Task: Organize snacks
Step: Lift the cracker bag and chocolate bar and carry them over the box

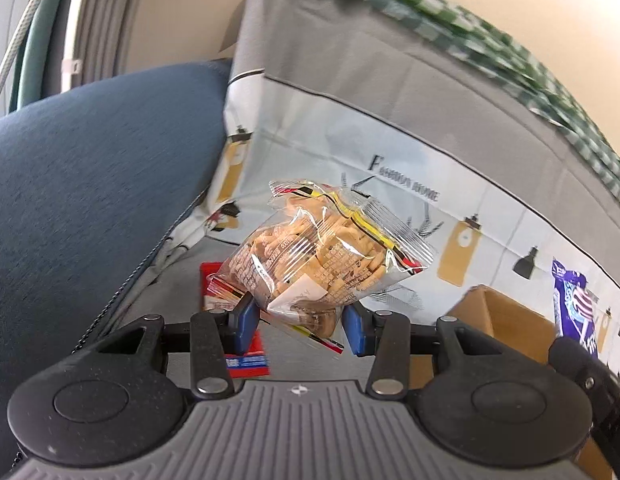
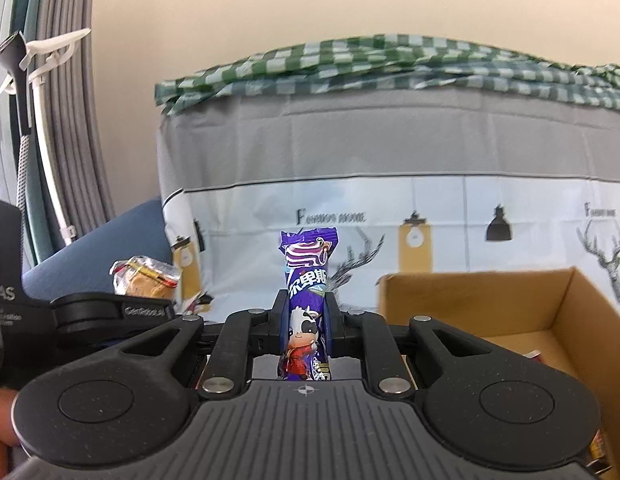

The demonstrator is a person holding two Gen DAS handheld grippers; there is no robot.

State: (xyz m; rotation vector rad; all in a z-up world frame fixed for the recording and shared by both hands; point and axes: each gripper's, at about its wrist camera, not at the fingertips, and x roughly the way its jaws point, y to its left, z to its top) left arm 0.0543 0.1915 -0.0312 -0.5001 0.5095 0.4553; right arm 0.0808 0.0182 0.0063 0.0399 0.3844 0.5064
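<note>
My left gripper is shut on a clear bag of small biscuits and holds it in the air; the bag also shows at the left of the right wrist view. My right gripper is shut on a purple snack stick with a cartoon cow, held upright; it also shows at the right edge of the left wrist view. An open cardboard box stands to the right of the right gripper and also shows in the left wrist view.
A red snack packet lies on the grey surface below the left gripper. A grey and white printed cloth covers the furniture behind, with green checked fabric on top. A blue cushion is at the left.
</note>
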